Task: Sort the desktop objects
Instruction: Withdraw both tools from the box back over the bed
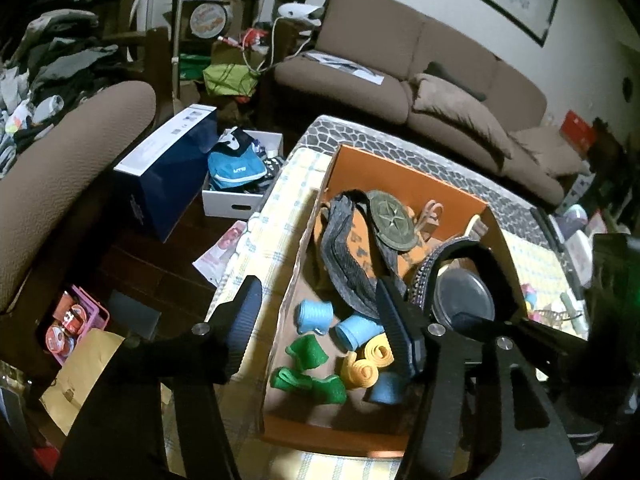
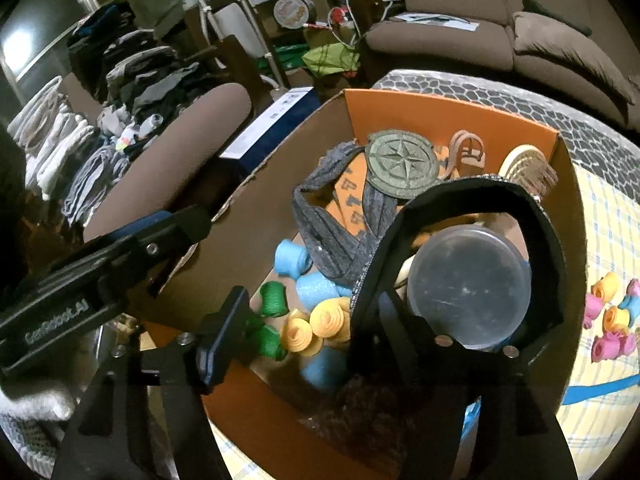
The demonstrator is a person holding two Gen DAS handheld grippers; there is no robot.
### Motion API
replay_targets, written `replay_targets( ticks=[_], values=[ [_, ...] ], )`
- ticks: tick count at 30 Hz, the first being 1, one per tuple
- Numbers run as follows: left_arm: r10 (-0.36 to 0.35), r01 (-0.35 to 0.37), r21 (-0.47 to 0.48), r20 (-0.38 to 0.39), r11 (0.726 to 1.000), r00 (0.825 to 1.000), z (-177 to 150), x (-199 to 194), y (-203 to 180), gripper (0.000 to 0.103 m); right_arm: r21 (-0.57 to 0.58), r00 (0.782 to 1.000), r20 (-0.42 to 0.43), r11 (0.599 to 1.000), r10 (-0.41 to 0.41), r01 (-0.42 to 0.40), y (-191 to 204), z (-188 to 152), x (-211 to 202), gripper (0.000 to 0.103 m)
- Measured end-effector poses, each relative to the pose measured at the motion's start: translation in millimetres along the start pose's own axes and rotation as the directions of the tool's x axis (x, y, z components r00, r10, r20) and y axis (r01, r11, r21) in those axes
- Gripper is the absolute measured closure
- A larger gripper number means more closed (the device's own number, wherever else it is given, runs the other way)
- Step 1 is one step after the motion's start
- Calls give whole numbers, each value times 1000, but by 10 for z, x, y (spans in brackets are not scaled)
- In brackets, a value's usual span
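An orange cardboard box (image 1: 404, 168) (image 2: 448, 110) stands on the table. It holds blue, green and yellow rolls (image 1: 314, 314) (image 2: 328, 318), a grey strap (image 1: 344, 248), a round compass medallion (image 1: 392, 220) (image 2: 402, 164), a black band (image 2: 472, 196) and a round grey lid (image 1: 464, 298) (image 2: 468, 288). My left gripper (image 1: 320, 332) is open and straddles the box's left wall, empty. My right gripper (image 2: 332, 336) is open over the box; its left finger (image 2: 224, 336) shows, the right finger is hidden behind the black band.
A checked yellow cloth (image 1: 280, 200) covers the table. Pink, yellow and blue rolls (image 2: 612, 316) lie on it right of the box. A brown sofa (image 1: 420, 64), an armchair (image 1: 60, 160) and floor boxes (image 1: 176, 168) surround the table.
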State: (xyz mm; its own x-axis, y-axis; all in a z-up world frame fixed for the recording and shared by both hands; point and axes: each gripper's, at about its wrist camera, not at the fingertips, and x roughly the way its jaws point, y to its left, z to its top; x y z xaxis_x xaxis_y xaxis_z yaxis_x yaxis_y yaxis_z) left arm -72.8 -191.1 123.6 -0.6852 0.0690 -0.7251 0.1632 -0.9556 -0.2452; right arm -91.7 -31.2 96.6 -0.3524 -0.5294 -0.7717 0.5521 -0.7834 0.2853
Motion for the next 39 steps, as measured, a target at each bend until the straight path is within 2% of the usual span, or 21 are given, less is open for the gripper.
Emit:
replay_targets(
  ticks=[2,7,9,11,13,20,39],
  values=[
    [-1,1,7,2,1000,1000,0,6,-35,41,-19,1000,10,1000,-11,11,18,-6,-45,24],
    [12,-12,36,12,999,1000,-15,5,-168,27,-47,998,31,997,-56,57,9,-22,-150,17],
    [18,-18,52,15,998,1000,-23,9,-237,15,-47,997,39,996,-69,71,-29,-27,-200,13],
    [19,-21,68,18,997,1000,-34,17,-310,2,-42,996,46,996,-82,84,-81,-36,-254,4],
    [13,-15,82,19,996,1000,-42,26,-394,1,-40,993,52,994,-103,105,-138,-48,-300,1],
    [-5,5,120,2,993,1000,-90,91,-660,0,6,986,44,987,-162,162,-473,-102,-445,1],
    [-110,116,201,-41,973,993,-294,276,-1616,0,131,954,38,948,-298,291,-1446,-429,-958,1]
  ],
)
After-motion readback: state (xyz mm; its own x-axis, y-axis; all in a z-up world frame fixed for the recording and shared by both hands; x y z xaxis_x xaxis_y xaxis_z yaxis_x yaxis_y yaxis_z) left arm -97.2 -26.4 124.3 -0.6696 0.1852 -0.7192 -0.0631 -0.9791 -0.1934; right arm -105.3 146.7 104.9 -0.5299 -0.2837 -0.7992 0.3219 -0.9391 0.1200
